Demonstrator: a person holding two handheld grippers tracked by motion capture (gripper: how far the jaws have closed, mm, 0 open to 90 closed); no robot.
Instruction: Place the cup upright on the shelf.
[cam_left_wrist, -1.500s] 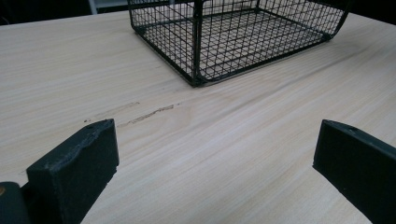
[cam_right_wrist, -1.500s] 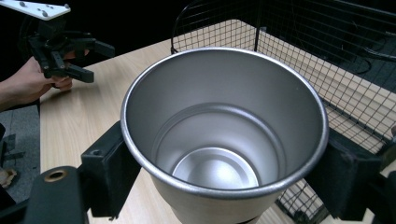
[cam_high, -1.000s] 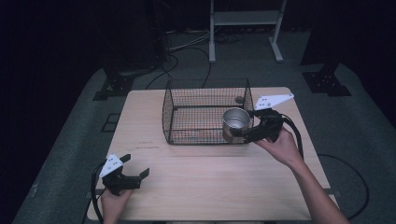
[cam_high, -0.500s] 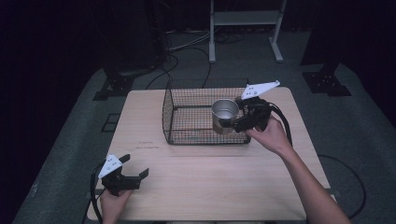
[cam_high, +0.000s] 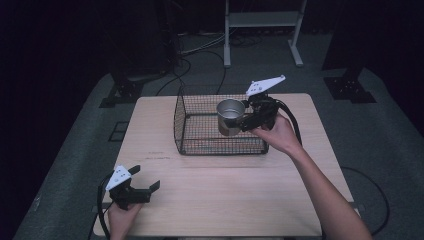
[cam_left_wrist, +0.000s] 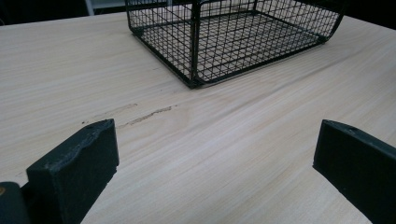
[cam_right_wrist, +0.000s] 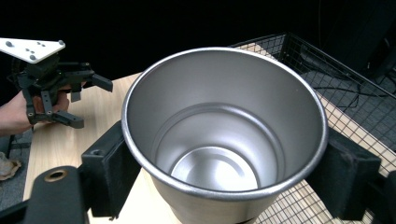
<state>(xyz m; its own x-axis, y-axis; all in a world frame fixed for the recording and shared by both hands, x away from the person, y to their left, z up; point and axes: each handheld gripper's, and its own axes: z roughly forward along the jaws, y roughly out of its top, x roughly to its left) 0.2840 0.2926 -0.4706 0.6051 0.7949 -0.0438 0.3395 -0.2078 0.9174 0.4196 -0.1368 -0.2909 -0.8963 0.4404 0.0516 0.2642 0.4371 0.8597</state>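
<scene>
Steel cup, upright and open-mouthed, sits clamped between the jaws of the right gripper, held over the right part of the wire basket, at about one o'clock on the bench. The right gripper view looks straight down into the cup's empty, shiny inside, black jaws pressed against both walls. The left gripper rests at seven o'clock, jaws wide apart over bare wood, as the left gripper view shows.

The cup I'm holding is brushed metal, smooth with a soft sheen. My basket is thin black wire mesh. The table is pale matt wood, finely grained.
</scene>
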